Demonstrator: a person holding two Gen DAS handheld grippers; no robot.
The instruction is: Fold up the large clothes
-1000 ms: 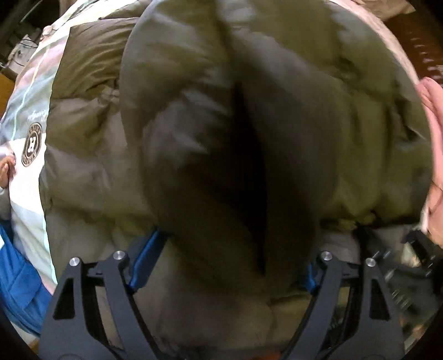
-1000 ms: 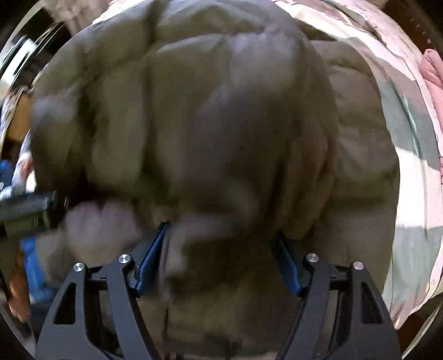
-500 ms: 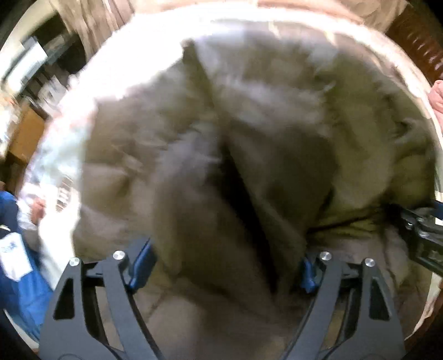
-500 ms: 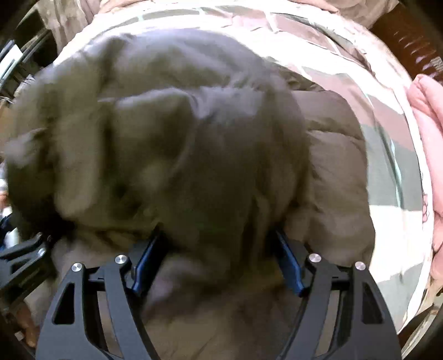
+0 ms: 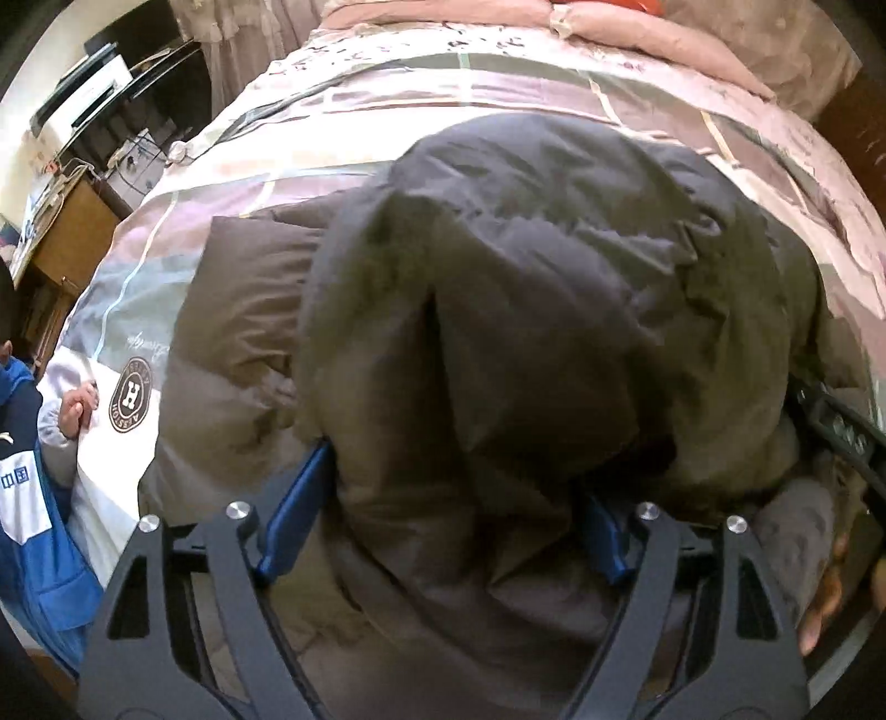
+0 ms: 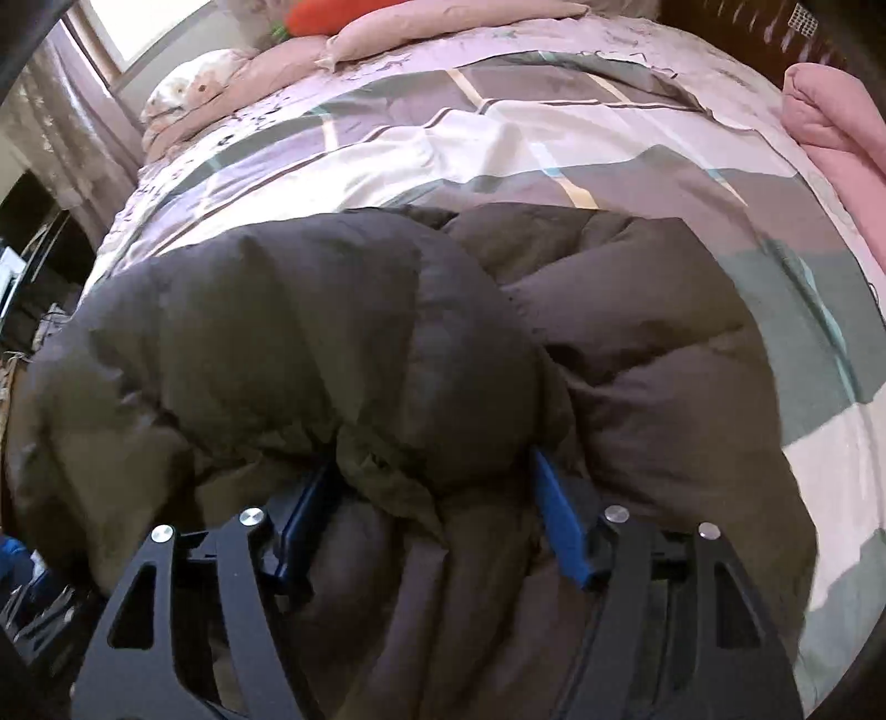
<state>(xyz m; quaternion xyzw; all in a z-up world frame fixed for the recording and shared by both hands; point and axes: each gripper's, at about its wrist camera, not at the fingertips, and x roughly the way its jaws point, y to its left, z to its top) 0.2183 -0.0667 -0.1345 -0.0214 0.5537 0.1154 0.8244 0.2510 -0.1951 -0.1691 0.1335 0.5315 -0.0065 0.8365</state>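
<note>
A big dark olive-brown puffer jacket (image 5: 526, 310) lies on the bed, its near part doubled over the rest. My left gripper (image 5: 448, 487) has its blue pads wide apart with a thick roll of the jacket bulging between them. In the right wrist view the same jacket (image 6: 310, 343) fills the lower frame. My right gripper (image 6: 432, 487) also holds a bunched fold of it between its blue fingers (image 6: 559, 515). The fingertips of both grippers are hidden by fabric. The right gripper's body shows at the left view's right edge (image 5: 836, 421).
The bed has a patchwork quilt (image 6: 498, 144) in pink, white and grey-green. Pink bedding (image 6: 830, 127) lies at the right and pillows (image 5: 637, 27) at the head. A child in a blue jacket (image 5: 22, 487) stands at the left bedside. A wooden cabinet (image 5: 72, 232) stands beyond.
Both grippers have carried the jacket's near part forward and down over the rest. The views have pulled back, so more quilt and the bed's head show now.
</note>
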